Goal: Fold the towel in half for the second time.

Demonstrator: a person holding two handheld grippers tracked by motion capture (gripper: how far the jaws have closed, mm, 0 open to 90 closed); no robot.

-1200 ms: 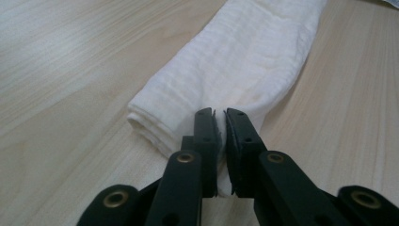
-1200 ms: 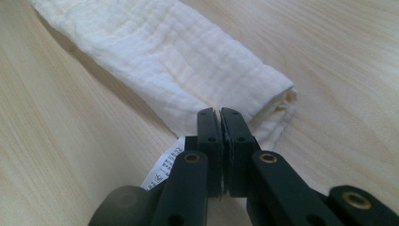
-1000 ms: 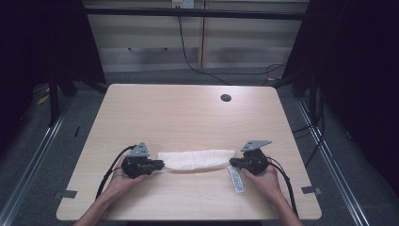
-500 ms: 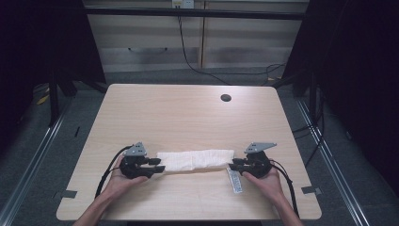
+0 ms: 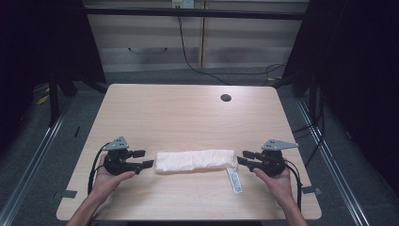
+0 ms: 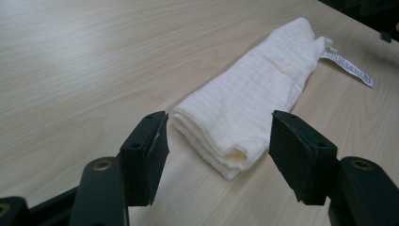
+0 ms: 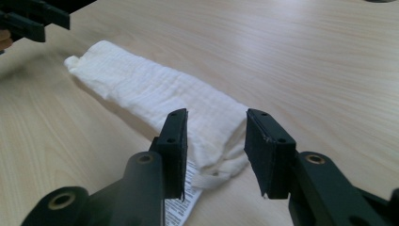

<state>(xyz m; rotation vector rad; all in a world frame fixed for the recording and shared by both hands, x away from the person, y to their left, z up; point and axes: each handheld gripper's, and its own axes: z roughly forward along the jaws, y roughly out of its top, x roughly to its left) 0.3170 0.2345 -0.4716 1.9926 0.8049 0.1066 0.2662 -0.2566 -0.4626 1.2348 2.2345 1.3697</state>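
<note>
High view shows a folded white cloth [image 5: 195, 160] low in the middle of the desk [image 5: 188, 117], with the left gripper [image 5: 145, 159] and right gripper [image 5: 243, 157] at each end, fingers apart, probably ready to pinch both ends.

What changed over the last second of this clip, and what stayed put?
Both hand-held grippers let go of the folded white cloth and drew back outward: the left hand-held gripper toward the left edge, the right hand-held gripper toward the right. Both jaws now stand open, clear of the cloth ends. The cloth and its care label stayed in place.
</note>
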